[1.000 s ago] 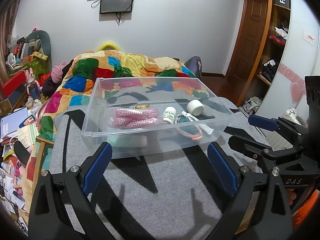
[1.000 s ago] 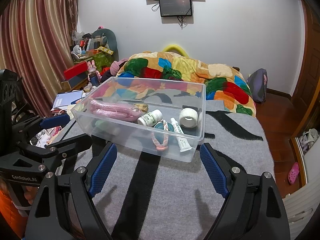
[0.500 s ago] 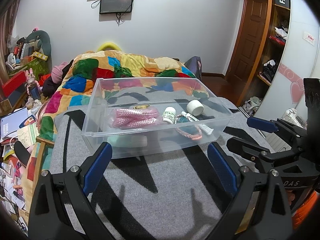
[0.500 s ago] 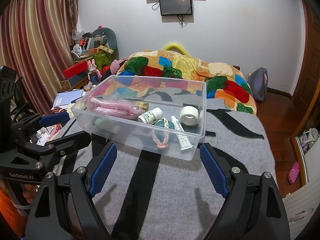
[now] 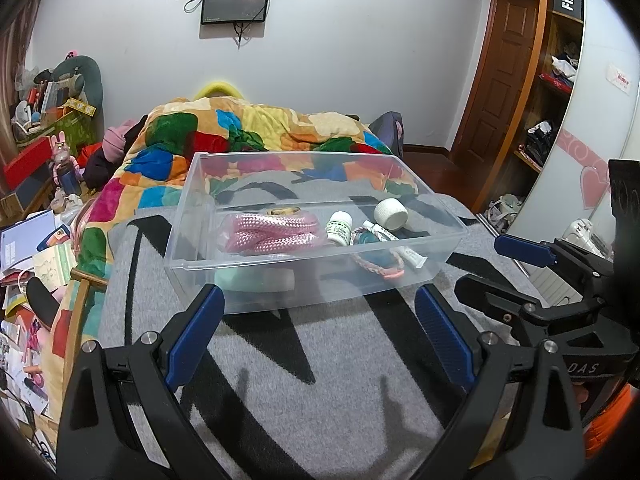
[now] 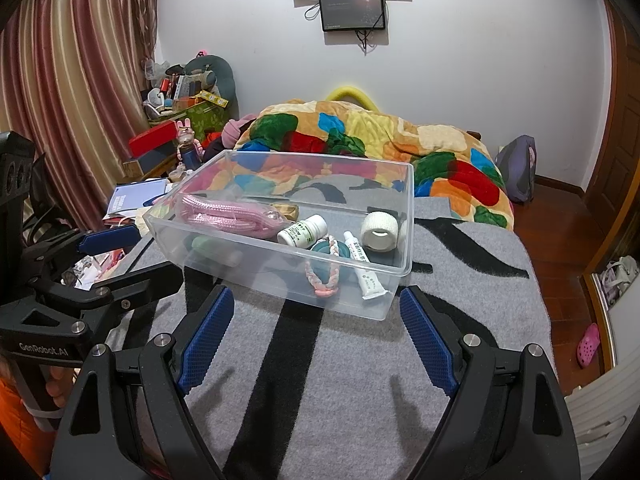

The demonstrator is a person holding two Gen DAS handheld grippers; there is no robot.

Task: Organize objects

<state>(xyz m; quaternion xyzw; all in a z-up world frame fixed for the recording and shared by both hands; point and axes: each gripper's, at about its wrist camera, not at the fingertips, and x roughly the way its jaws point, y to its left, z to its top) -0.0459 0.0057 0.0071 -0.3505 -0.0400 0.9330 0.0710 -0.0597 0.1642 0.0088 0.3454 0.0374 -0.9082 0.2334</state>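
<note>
A clear plastic bin is sitting on a grey blanket with black stripes, holding the small objects. Inside it, a coiled pink rope is lying at the left, a white pill bottle is lying beside it, a roll of white tape is resting toward the far right, and a white ointment tube is lying next to a pink braided band draped over a teal round thing. The left gripper is hovering just short of the bin's near wall, its blue-padded fingers spread wide and holding nothing. The right gripper is likewise gaping wide and gripping nothing, poised near the bin's front corner. A patchwork quilt is lying heaped behind the bin.
</note>
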